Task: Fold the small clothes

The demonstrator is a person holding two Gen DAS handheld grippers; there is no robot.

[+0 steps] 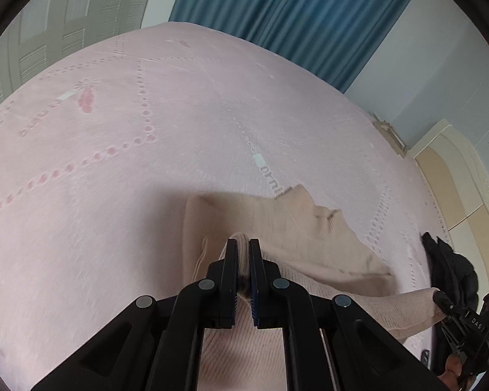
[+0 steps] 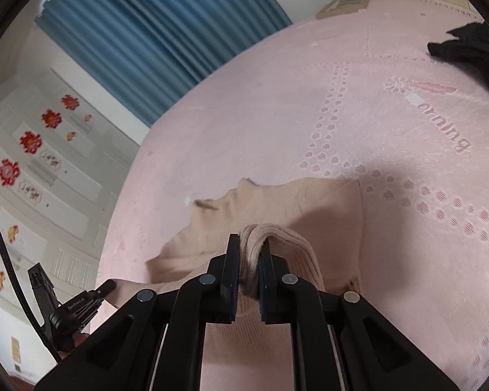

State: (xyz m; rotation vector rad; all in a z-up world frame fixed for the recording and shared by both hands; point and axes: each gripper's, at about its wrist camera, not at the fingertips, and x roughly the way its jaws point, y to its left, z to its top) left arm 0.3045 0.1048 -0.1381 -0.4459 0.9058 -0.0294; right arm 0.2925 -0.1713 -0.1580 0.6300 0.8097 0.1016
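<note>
A beige knitted garment (image 1: pixel 293 228) lies partly on the pink bedspread (image 1: pixel 130 163), partly lifted. My left gripper (image 1: pixel 243 247) is shut on a ribbed edge of it, cloth bunched between the pads. In the right wrist view the same beige garment (image 2: pixel 309 202) spreads ahead, and my right gripper (image 2: pixel 249 247) is shut on another ribbed fold of it. The right gripper (image 1: pixel 440 296) also shows at the lower right of the left wrist view, holding a stretched part of the garment. The left gripper (image 2: pixel 109 285) appears at the lower left of the right wrist view.
A black garment (image 2: pixel 472 52) lies at the far right of the pink bedspread (image 2: pixel 244 130); the same black garment (image 1: pixel 453 260) shows in the left wrist view. Blue curtains (image 1: pixel 293 6) hang behind. A wall with red flower decals (image 2: pixel 29 140) stands left. A small box (image 2: pixel 342 3) sits at the far edge.
</note>
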